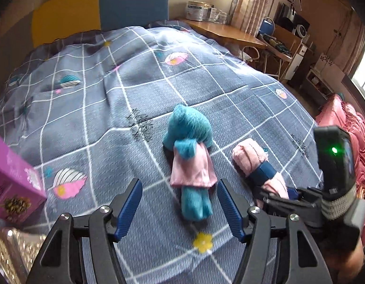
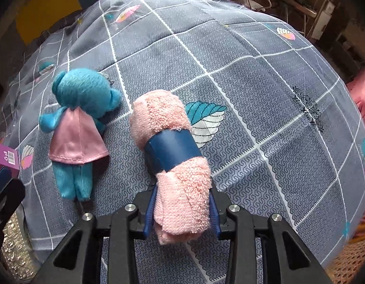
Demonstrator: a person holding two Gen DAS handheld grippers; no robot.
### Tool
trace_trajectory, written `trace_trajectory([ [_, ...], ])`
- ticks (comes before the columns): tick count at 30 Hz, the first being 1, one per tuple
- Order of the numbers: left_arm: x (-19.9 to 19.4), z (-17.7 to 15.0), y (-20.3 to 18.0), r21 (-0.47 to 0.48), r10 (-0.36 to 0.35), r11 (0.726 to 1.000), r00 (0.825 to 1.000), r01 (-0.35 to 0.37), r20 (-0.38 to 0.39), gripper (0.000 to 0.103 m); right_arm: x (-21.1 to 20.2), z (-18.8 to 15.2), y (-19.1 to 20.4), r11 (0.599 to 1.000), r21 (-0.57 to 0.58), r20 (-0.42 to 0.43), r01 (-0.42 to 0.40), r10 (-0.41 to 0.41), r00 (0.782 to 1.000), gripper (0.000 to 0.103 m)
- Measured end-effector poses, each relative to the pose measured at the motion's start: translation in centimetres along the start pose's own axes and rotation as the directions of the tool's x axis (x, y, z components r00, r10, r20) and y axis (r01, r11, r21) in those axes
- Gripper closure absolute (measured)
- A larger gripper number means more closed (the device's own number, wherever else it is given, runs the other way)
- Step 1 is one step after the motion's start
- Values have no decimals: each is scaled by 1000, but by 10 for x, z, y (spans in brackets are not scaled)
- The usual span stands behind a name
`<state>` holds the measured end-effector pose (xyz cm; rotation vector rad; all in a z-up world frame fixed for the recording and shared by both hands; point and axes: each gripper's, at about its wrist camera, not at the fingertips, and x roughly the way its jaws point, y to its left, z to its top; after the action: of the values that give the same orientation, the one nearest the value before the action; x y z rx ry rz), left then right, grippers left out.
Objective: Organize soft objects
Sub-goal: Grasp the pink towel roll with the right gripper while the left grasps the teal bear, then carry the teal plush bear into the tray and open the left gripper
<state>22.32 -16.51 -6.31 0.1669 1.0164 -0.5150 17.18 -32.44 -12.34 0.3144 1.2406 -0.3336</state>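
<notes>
So closest to the lens on my right side is the rolled pink towel point(image 2: 176, 165), and my right hand-held gripper point(image 2: 182, 209) has its blue pads squeezed onto the near end of it. I grabbed it low on the roll, below the blue band point(image 2: 170, 150), so the wrap stays put and the roll doesn't unravel. The far end is lying on the bed point(image 2: 265, 90), so it's pinched but not really lifted from what I can tell.

My left hand-held gripper point(image 1: 180, 210) is wide, nothing pressed between the pads, and lined up on the legs of the teal plush bear point(image 1: 190, 165), which lies face down on the quilt just beside the towel. Legs point at me, so that's the easy end to straddle.

There's a purple box point(image 1: 14, 179) off at the left edge, near the bear. My guess is the soft stuff goes somewhere over there, but I can't tell.
</notes>
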Motion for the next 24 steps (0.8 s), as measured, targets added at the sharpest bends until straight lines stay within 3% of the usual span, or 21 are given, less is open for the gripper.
trace_trajectory([
  [10,69,25,-27,121,39,992,995,-28,-90,45,2,11,-15,998,51,-11,-41,41,999,63],
  [12,85,24,-27,124,44,992,990,-27,-131,74,2,11,-16,997,58,-11,-47,47,999,63],
  [13,90,23,-24,111,33,994,989,-17,-144,73,5,13,-13,997,55,-9,-46,46,999,63],
  [18,68,31,-8,45,-46,998,993,51,-107,79,12,15,3,1000,-21,10,9,-9,1000,64],
  [21,43,52,6,7,-30,1000,998,30,-63,79,12,13,5,999,-33,14,13,-13,1000,64],
  [24,8,79,28,-23,32,999,999,-32,-4,79,13,9,17,994,-95,24,50,-47,999,62],
])
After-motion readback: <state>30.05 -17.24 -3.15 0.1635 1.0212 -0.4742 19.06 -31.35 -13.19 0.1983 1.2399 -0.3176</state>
